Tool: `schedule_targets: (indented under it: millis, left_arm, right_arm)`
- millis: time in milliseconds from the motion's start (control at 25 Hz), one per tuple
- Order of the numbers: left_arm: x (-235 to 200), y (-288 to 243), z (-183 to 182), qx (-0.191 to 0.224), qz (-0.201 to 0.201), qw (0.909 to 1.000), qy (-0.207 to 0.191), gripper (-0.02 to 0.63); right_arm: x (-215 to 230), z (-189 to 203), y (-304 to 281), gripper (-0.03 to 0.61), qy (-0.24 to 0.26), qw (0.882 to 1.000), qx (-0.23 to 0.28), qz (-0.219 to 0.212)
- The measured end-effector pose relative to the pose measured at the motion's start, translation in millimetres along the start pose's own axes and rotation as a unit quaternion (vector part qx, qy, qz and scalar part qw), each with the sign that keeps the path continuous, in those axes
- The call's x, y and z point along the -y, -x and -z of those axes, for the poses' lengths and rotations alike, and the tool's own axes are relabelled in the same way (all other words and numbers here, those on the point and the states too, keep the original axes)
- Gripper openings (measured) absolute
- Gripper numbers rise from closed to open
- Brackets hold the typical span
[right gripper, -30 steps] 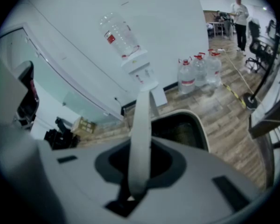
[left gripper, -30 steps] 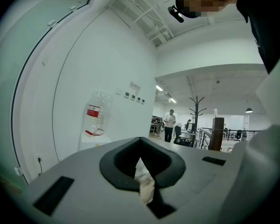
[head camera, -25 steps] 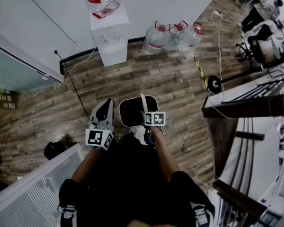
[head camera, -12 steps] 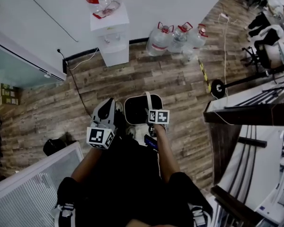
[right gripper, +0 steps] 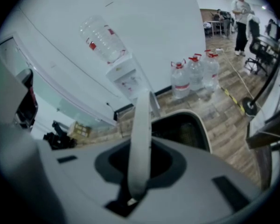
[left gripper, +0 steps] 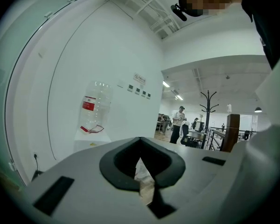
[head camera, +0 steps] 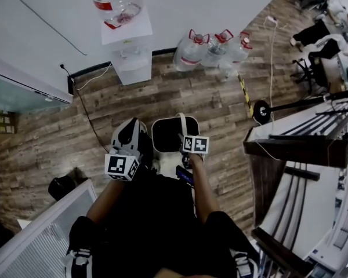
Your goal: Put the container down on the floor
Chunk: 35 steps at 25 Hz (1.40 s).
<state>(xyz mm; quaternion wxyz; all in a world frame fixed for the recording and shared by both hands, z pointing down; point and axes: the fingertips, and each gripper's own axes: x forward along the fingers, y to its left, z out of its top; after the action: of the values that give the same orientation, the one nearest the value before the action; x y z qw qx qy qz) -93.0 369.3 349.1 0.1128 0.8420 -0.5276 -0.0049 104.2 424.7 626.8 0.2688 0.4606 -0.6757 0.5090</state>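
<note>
A white container point(head camera: 162, 133) with a dark inside hangs above the wooden floor in the head view, just ahead of the person's body. Its white strap handle point(right gripper: 141, 139) rises between the jaws of my right gripper point(right gripper: 136, 185), which is shut on it; the container's rim point(right gripper: 203, 129) shows below. In the head view my right gripper point(head camera: 185, 139) sits over the container's right edge. My left gripper point(head camera: 130, 130) is beside the container on the left, apart from it. In the left gripper view my left gripper point(left gripper: 143, 185) pinches a crumpled pale paper scrap point(left gripper: 143, 178).
A water dispenser point(head camera: 126, 54) with a bottle stands against the wall ahead. Three water jugs point(head camera: 211, 48) stand to its right. A floor stand base point(head camera: 261, 109) and cable lie at the right, by the stair railing point(head camera: 296, 149). A blind-covered panel point(head camera: 40, 230) is at the lower left.
Both grippers and the hanging container have travelled across the floor with the person. The dispenser and jugs have shifted in view. Both grips look the same.
</note>
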Motion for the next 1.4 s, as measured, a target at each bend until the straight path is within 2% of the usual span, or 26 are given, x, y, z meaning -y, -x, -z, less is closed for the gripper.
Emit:
schedule_targets:
  millis: [560,880,1200,1400]
  left_arm:
    - [-89.3,-136.3,-26.0,-0.01,0.013,0.9997,0.02,0.028]
    - [-128.3,-187.3,-40.5,-0.008,0.02,0.9995,0.023,0.028]
    - [-137.9,-224.5,-44.8,-0.011,0.012,0.9996,0.023,0.028]
    - [-138.3,-248.7,-44.6,-0.008,-0.013,0.9997,0.02,0.028]
  right_arm:
    - [-2.8,-136.8,-58.7,0.075,-0.002,1.0,-0.011,0.0]
    - [-9.7,-213.7,-76.1,0.075,0.003,1.0,0.003,0.0]
    - [5.0,-275.9,-94.5,0.075,0.01,1.0,0.01,0.0]
    - [18.2,-306.9,-109.5,0.075,0.022,1.0,-0.003,-0.008]
